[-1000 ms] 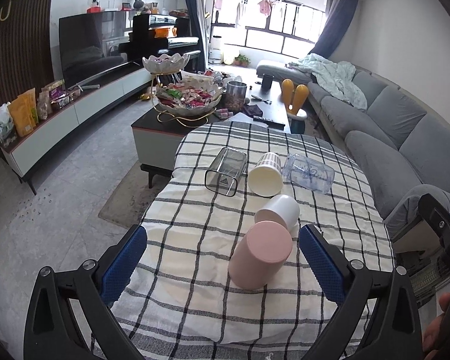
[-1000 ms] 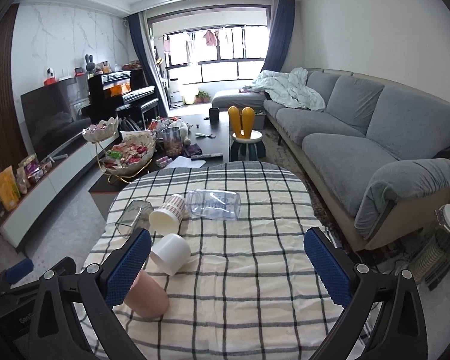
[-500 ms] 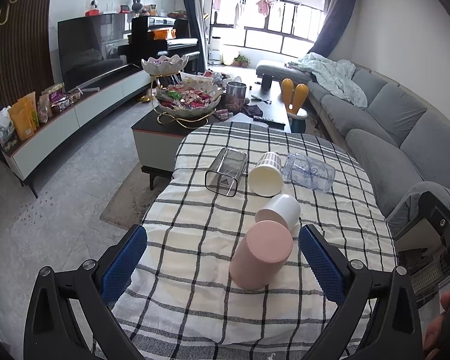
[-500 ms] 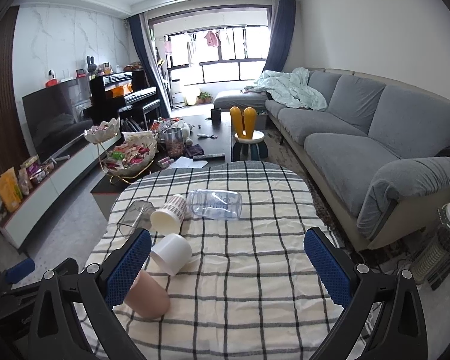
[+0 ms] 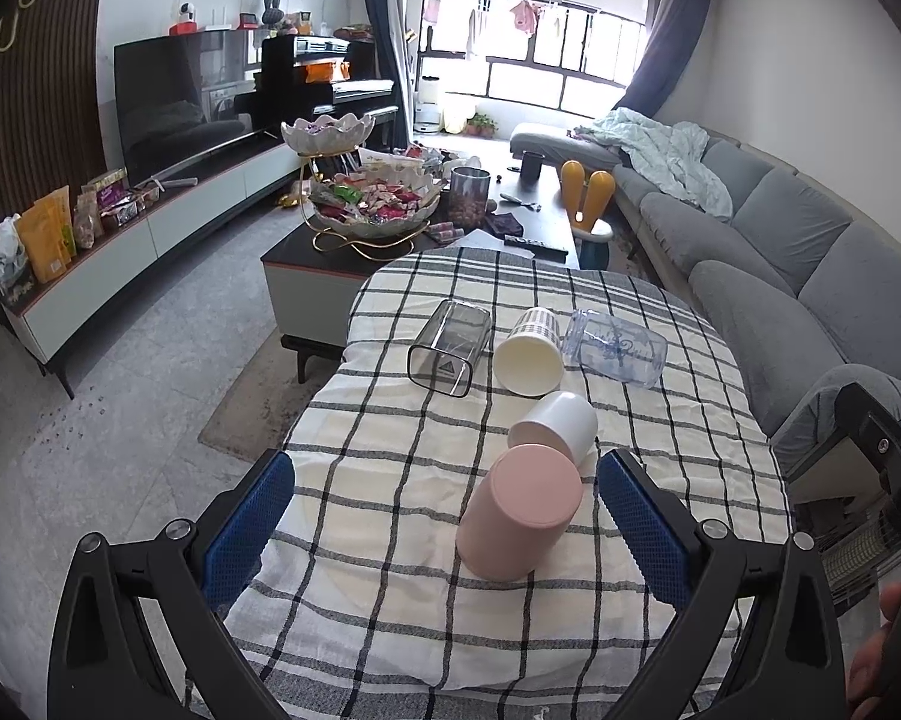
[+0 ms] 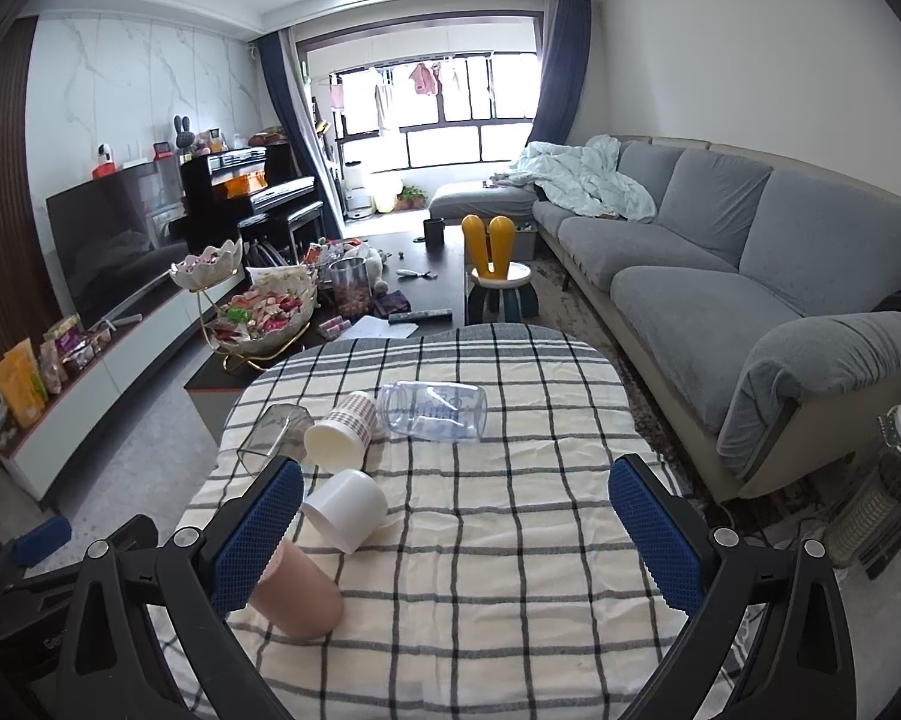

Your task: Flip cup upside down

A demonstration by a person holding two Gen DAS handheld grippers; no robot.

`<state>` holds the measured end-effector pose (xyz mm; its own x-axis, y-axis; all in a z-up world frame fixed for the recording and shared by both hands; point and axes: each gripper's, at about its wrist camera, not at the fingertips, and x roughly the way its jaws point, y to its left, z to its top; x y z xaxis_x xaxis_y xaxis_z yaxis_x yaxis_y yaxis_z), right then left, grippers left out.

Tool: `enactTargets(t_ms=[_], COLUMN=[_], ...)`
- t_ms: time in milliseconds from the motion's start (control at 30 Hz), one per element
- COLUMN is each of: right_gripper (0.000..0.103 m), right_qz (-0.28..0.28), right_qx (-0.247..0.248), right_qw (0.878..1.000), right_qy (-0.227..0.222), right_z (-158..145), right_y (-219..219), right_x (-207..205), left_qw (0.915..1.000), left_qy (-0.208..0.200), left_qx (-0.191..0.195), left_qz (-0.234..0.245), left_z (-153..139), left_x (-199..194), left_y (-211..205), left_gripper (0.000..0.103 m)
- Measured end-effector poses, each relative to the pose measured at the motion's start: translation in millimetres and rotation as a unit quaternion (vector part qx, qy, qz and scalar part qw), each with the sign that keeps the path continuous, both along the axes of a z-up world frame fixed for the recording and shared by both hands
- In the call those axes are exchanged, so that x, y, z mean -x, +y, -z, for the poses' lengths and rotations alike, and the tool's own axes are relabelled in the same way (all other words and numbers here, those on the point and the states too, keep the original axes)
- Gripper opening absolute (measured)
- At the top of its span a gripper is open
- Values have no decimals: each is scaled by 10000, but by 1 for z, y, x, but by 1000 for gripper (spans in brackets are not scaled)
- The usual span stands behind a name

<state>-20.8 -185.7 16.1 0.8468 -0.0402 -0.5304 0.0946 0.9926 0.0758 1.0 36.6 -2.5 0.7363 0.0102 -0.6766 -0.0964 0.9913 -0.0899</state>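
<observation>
Several cups lie or stand on the checked tablecloth [image 5: 390, 468]. A pink cup [image 5: 519, 516] stands upside down nearest me, also in the right wrist view [image 6: 297, 597]. A white cup [image 5: 555, 429] lies on its side behind it [image 6: 345, 507]. Farther back lie a smoky clear cup [image 5: 450, 348], a cream checked cup [image 5: 528, 351] and a clear blue-tinted cup [image 5: 615, 348]. My left gripper [image 5: 444, 525] is open and empty, with the pink cup between its fingers but apart from them. My right gripper [image 6: 456, 534] is open and empty over the cloth.
A coffee table [image 5: 306, 276] with a snack bowl stand [image 5: 372, 210] sits beyond the table. A grey sofa [image 6: 750, 276] runs along the right. A TV cabinet [image 5: 120, 252] lines the left wall. A heater [image 6: 888, 492] stands at the right.
Both grippers have stayed open and nearly still. The cups have not moved.
</observation>
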Motion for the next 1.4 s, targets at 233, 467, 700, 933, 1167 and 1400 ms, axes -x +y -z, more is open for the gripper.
enactTargets(t_ms=[233,467,700,933,1167,1400], right_gripper=[102,102,102,102,102,102], right_qz=[-6,0,0,3,4,-3], right_qx=[-6,-7,-11,-18,-14,-3], right_qw=[10000,10000,10000,10000,10000,10000], right_qy=[7,7,8,9,10,0], right_z=[0,0,0,0,-1,-1], right_y=[0,-1,-1,-1,-2,-2], right_x=[0,0,0,0,0,0], left_qw=[10000,10000,10000,10000,9999,9999], left_qy=[0,-4,-30,-40,-16,-32], left_qx=[-6,-10,-35,-63,-83,-110], left_qz=[-1,3,23,55,58,35], left_z=[0,0,-1,-3,-3,-4], left_x=[0,0,-1,-1,2,3], left_y=[0,0,-1,-5,-6,-5], left_gripper=[103,103,103,103,103,103])
